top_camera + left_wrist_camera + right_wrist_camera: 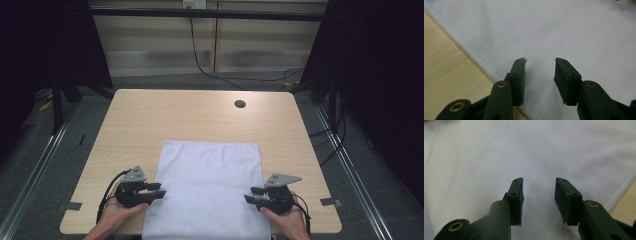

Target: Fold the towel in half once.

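Both grippers poised at the near side edges of a flat white towel, jaws parted and empty.

The towel [209, 187] lies spread on the near half of the table [150, 115], its long axis running from the near edge toward the far edge, its near end overhanging. The left gripper [156, 190] sits at the towel's left hem, the right gripper [253, 195] at its right hem, each pointing inward across the cloth, equally close. In both gripper views the jaws stand moderately apart over the fabric, holding nothing. Judged likely: a grasp at both near corners comes next.
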